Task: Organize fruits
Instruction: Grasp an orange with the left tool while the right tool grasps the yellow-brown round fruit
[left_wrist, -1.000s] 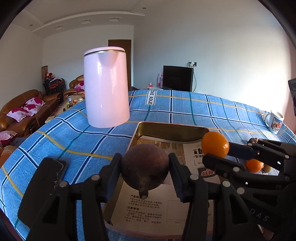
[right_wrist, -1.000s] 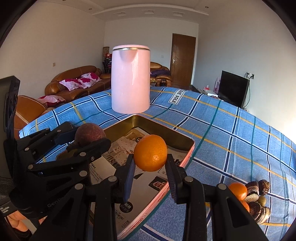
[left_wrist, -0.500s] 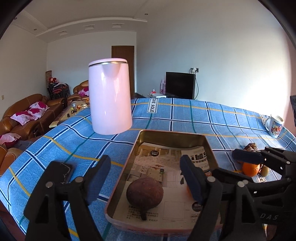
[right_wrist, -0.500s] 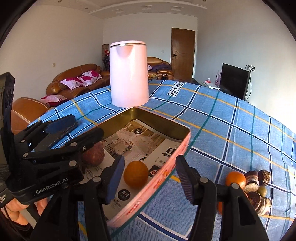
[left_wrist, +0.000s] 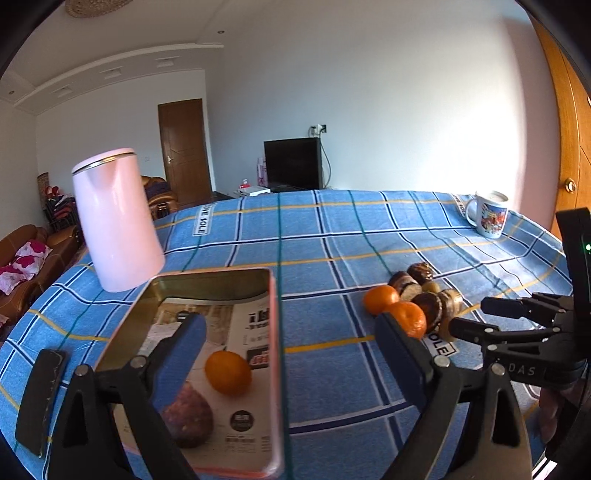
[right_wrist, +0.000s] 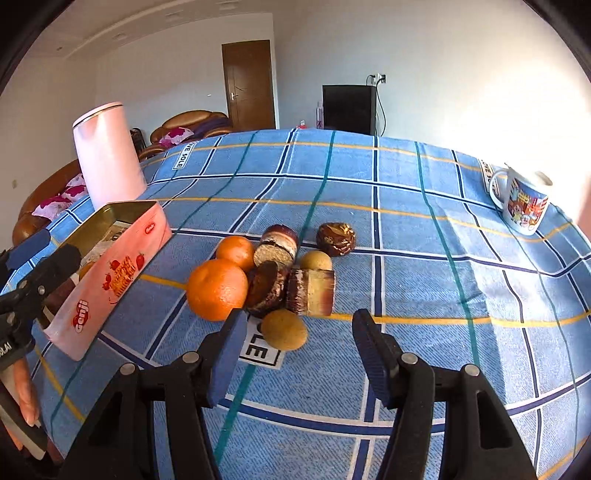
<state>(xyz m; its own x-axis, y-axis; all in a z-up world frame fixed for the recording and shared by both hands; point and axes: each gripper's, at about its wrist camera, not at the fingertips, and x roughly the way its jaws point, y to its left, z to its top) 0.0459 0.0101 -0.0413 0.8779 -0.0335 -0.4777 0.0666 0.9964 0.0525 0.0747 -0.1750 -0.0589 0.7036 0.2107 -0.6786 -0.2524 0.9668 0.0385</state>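
Observation:
A pink tin tray (left_wrist: 275, 332) lined with printed paper holds an orange (left_wrist: 228, 372) and a brown round fruit (left_wrist: 190, 415). My left gripper (left_wrist: 291, 354) is open and empty, above the tray's right edge. A pile lies on the blue checked cloth to the right: two oranges (right_wrist: 217, 289) (right_wrist: 236, 252), a yellow-brown fruit (right_wrist: 283, 329), a second small one (right_wrist: 316, 261) and brown cake pieces (right_wrist: 310, 291). My right gripper (right_wrist: 297, 341) is open and empty, just in front of the pile. The pile also shows in the left wrist view (left_wrist: 408, 299).
A tall pink kettle (left_wrist: 116, 221) stands behind the tray. A printed mug (right_wrist: 521, 205) stands at the far right of the table. A black phone-like object (left_wrist: 40, 398) lies left of the tray. Sofas, a door and a TV are beyond the table.
Both grippers have swung right, away from the tray and toward the fruit pile. The orange and brown fruit stay in the tray. A second ago both grippers held them; now both are open.

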